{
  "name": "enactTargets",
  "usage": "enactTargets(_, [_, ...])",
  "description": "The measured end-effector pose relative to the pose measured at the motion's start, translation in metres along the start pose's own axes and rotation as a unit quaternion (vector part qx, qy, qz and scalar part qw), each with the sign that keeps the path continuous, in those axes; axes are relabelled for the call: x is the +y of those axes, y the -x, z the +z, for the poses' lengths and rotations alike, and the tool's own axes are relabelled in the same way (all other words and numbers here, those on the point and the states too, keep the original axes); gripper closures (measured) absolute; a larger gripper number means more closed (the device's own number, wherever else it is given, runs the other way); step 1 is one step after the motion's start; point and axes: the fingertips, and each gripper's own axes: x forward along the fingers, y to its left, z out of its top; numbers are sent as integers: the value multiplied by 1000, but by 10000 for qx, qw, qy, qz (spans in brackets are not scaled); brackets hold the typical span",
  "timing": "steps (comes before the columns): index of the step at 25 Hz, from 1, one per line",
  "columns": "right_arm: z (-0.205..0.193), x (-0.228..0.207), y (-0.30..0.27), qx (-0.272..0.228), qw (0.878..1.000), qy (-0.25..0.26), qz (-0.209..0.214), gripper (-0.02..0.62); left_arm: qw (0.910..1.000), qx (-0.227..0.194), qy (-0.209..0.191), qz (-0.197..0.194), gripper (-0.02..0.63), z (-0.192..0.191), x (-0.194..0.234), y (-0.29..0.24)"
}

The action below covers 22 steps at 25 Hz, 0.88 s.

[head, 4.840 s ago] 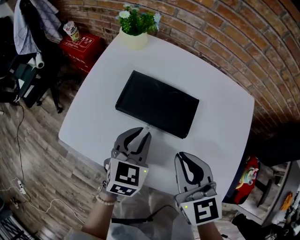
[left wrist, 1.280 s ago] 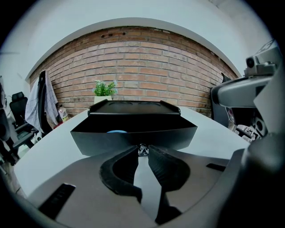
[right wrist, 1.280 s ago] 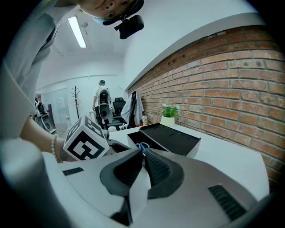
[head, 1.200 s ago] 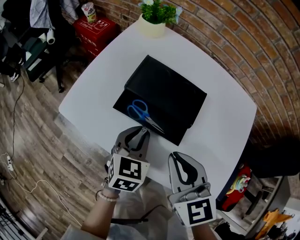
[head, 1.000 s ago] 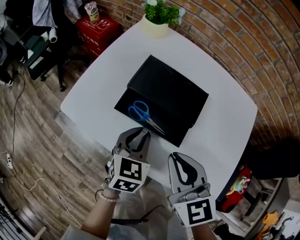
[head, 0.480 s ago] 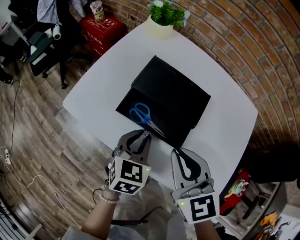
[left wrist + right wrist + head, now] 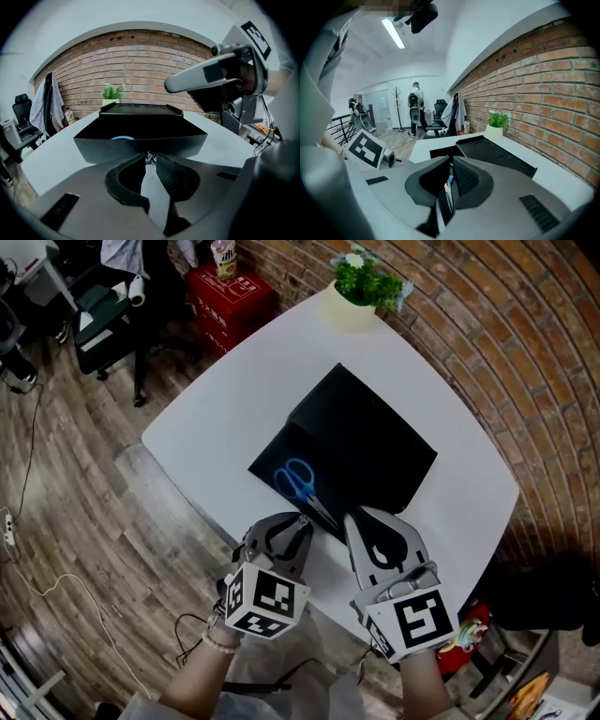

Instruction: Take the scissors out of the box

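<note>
Floorboards (image 7: 84,512) way off ahead-left of the left gripper (image 7: 302,521) have a red crate (image 7: 230,301) sitting on them, well apart from the white table (image 7: 216,418). The left gripper itself is down at the table's near edge and squeezed closed, tips together, with a small shiny tab (image 7: 150,158) pinched between them, right up against the near wall of the black box (image 7: 274,460). Can't tell if that tab is actually fixed to the box or not. Just past those tips, inside the uncovered near part of the box, lie the scissors (image 7: 298,480): blue handles farther from the claw, blades angled back toward the gap between the two claws. In the left gripper view only a sliver of blue peeks over the wall. The lid (image 7: 375,437) covers the far part of the box, straight ahead of the right gripper (image 7: 355,513). That one hovers over the box's near corner, just right of the left claw and higher up, jaws almost touching with only a thin slit between them, gripping nothing. Far ahead of it, at the table's far edge, stands a potted plant (image 7: 361,282).
</note>
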Motion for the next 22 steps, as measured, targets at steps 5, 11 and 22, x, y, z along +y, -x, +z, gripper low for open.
enactTargets(5, [5,8,-24,204,9988,182,402,543,10000,54,3,8,523,-6,2,7])
enactTargets(11, [-1,20,-53,522,9952,400,723,543,10000,88,4,21,523,-14,2,14])
enactTargets(22, [-37,39,-104,1359,9767,756,1478,541,9999,18,-36,94,522,-19,3,13])
